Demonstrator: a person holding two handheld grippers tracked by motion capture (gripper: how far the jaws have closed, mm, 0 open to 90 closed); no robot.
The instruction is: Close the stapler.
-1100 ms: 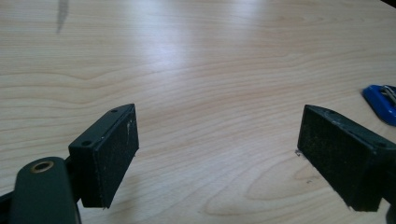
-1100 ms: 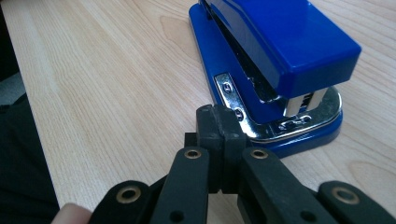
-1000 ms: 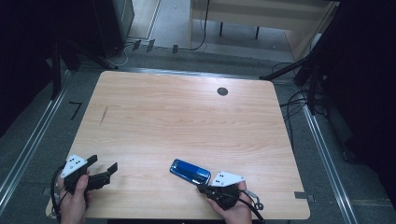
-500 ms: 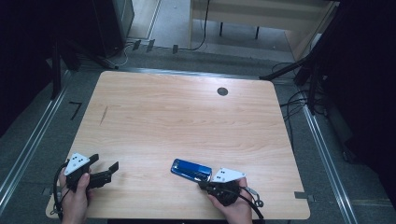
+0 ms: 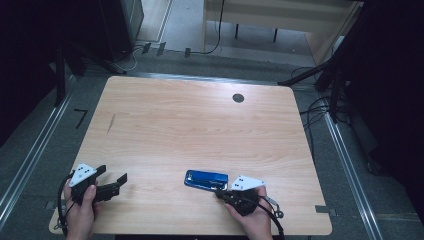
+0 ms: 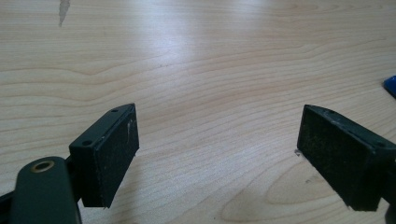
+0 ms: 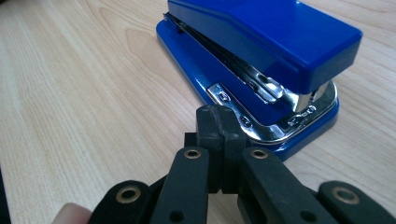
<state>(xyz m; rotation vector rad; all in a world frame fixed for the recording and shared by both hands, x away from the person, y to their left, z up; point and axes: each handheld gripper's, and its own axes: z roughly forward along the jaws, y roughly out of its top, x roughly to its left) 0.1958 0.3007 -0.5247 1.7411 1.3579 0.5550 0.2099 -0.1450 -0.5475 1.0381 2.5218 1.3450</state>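
A blue stapler point(image 5: 205, 179) with a chrome inner rail lies flat near the table's front edge, right of centre; in the right gripper view the stapler point(image 7: 261, 60) sits close ahead. My right gripper point(image 5: 220, 189) is just behind its near end, and its jaws are pressed together with nothing between them point(image 7: 219, 122). At the front left corner my left gripper point(image 5: 112, 176) rests low over the wood, pointing right. Its jaws stand wide apart and empty point(image 6: 219, 154), with bare wood between the pads. A sliver of the stapler point(image 6: 390, 86) shows at that view's right edge.
The wooden table point(image 5: 200, 130) has a dark cable hole point(image 5: 238, 98) near its far edge and a small dark mark point(image 5: 111, 123) at the left. Metal rails and cables run on the floor around it. A wooden bench point(image 5: 280, 15) stands beyond.
My right gripper has crept a little toward the stapler's near end. The left gripper and the stapler have stayed where they were.
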